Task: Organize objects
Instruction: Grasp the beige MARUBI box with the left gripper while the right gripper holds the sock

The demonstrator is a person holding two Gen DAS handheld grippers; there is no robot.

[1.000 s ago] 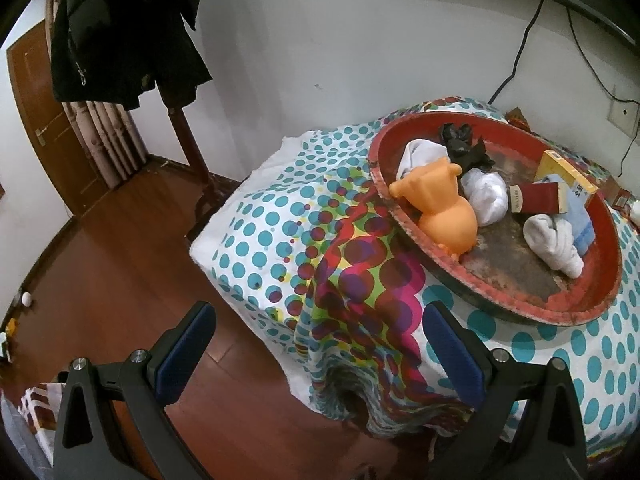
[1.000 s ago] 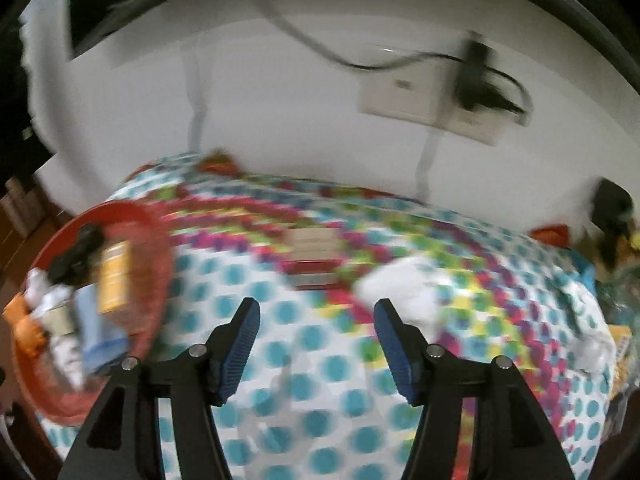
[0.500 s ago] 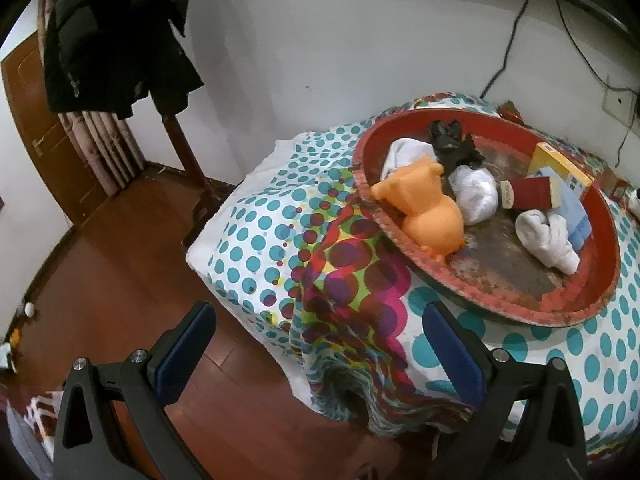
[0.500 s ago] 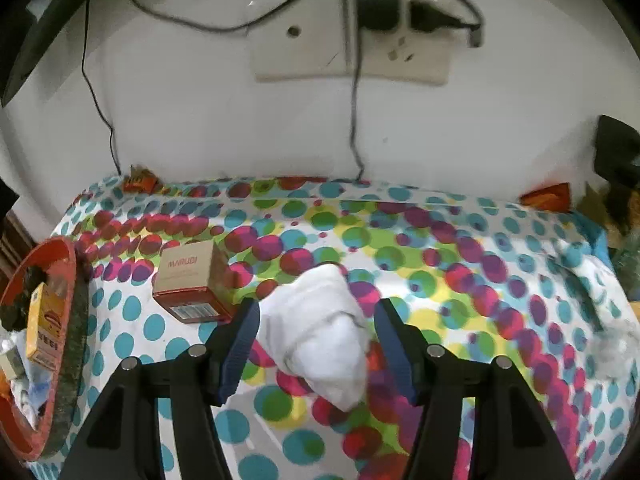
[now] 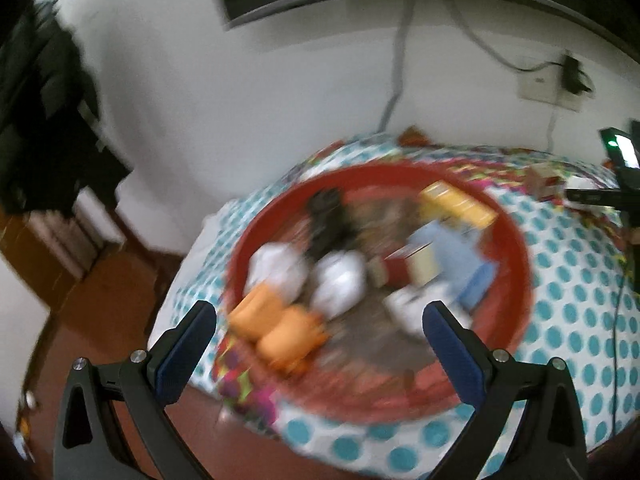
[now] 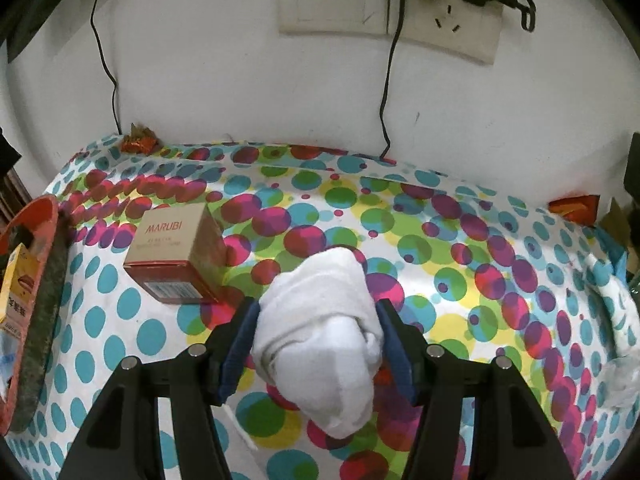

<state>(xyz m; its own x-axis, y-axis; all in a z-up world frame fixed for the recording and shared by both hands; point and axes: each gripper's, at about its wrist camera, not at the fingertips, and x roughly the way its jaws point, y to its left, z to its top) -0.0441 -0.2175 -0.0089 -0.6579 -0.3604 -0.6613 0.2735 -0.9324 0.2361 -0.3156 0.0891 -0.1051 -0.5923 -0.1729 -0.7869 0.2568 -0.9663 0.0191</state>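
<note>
Right gripper straddling the rolled white sock, grasp about to be made

The right gripper (image 6: 316, 340) sits low over the spotted worktop (image 6: 460, 240) with its fingers (image 6: 240, 344) on either side of the rolled white sock (image 6: 320, 332), the pads at or very near the fabric; whether they press on it cannot be told. The sock lies on the cloth just beside a small Marubi carton (image 6: 176, 252). The step in hand looks like picking up the sock for the red tray (image 5: 516, 248), which already holds white bundles, an orange toy (image 5: 276, 328) and boxes. The next move likely calls for a firm squeeze, a lift and a carry to the tray. The left gripper (image 5: 320, 348), fingers spread wide and empty, hangs over the tray in a blurred view.
</note>
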